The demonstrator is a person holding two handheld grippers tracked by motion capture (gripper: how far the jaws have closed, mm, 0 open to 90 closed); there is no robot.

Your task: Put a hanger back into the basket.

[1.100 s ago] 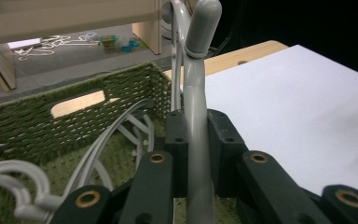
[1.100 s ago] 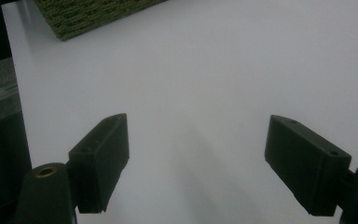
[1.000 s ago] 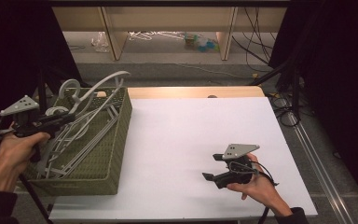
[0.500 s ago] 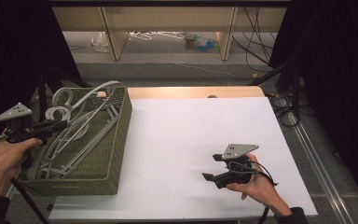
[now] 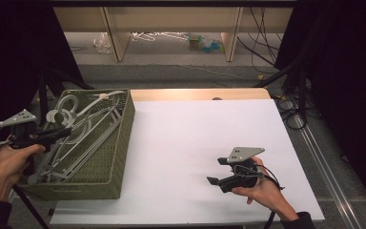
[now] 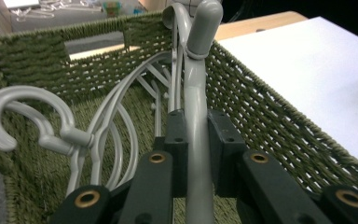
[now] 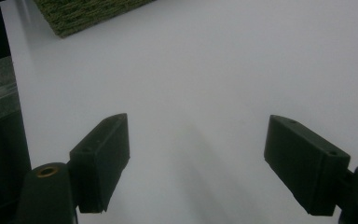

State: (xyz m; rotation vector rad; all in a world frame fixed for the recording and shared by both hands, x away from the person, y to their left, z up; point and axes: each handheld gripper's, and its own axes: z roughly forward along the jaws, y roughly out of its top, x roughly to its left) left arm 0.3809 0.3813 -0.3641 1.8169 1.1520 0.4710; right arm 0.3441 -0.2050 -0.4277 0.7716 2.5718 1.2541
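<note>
We find the left hand-held gripper [image 6: 198,154] clenched on a grey plastic hanger [image 6: 196,116], whose arm runs straight up between the jaws; its hook rises ahead of them, over the far rim of the green woven basket [image 6: 270,121]. More grey hangers [image 6: 88,135] lie just to the left of the jaws, inside the basket. In the high view, this hand-held gripper [image 5: 52,134] sits over the basket's near left side. We find the right hand-held gripper [image 7: 196,163] released, nothing between its jaws, with the white surface [image 7: 205,70] ahead of it and the basket well apart.
</note>
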